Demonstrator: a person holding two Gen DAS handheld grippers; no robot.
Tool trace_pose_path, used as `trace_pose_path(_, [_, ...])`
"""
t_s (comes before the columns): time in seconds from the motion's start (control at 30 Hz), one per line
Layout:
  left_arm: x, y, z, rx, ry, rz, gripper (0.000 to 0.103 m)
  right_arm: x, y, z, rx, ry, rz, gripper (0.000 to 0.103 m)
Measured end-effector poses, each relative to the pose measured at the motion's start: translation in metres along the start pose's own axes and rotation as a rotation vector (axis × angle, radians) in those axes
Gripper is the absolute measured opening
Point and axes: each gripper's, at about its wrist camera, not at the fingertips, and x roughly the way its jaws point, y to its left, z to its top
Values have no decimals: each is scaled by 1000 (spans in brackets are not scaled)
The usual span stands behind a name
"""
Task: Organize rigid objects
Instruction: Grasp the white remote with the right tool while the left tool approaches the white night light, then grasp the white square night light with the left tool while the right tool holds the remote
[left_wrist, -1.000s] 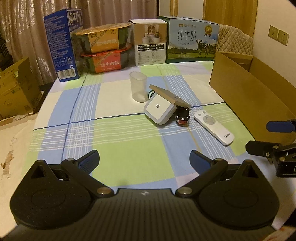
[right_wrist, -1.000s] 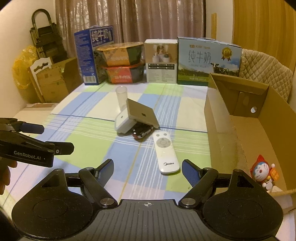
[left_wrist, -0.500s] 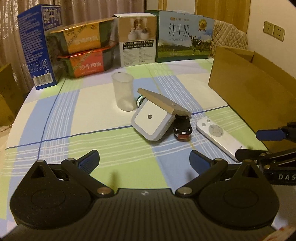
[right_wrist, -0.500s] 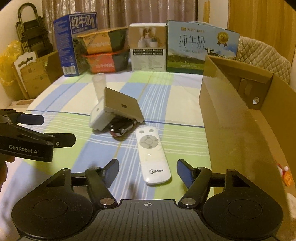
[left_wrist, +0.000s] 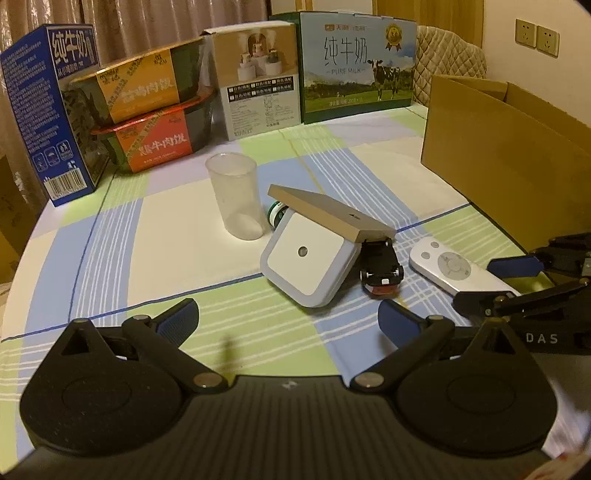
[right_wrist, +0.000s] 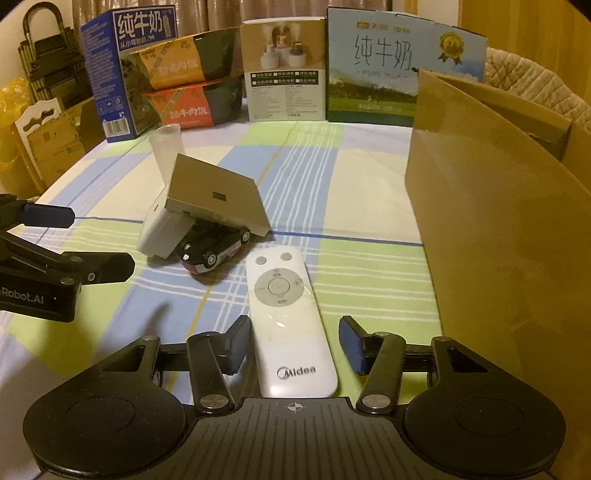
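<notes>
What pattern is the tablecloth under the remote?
A plaid of blue, green and cream, with thin stripes; the tablecloth shows best in the left wrist view.

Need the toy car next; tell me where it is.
In the right wrist view the toy car lies left of centre on the checked tablecloth, tucked under the tilted tan panel, just up-left of the white remote.

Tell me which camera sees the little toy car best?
The right wrist view. There the toy car shows its whole side, with both wheels and windows, tucked under the tilted tan board. In the left wrist view the toy car shows only one end, facing the camera, partly hidden under that board.
</notes>
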Motion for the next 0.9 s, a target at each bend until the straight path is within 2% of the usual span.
trace_pose_path(0.07, [3,1,0,-2,3,-5,102,3,0,2,1,-2,4,49])
trace_pose_path(0.2, [9,3,2,10,-7,-16,102,7,5,6,-25,-1,12,39])
trace_pose_path(0.43, [26,4,9,40,-9,-33,99,8,2,12,12,-5,5,38])
trace_pose_path(0.57, [37,6,16,40,-3,-39,90,7,1,14,22,-11,9,38])
trace_pose_path(0.77, [49,2,25,74,-22,-75,87,9,0,16,42,-12,8,38])
trace_pose_path(0.83, [53,-1,28,102,-31,-86,83,9,-1,16,44,-12,10,38])
trace_pose_path(0.9, [57,-3,30,117,-29,-99,73,8,-1,15,45,-13,7,38])
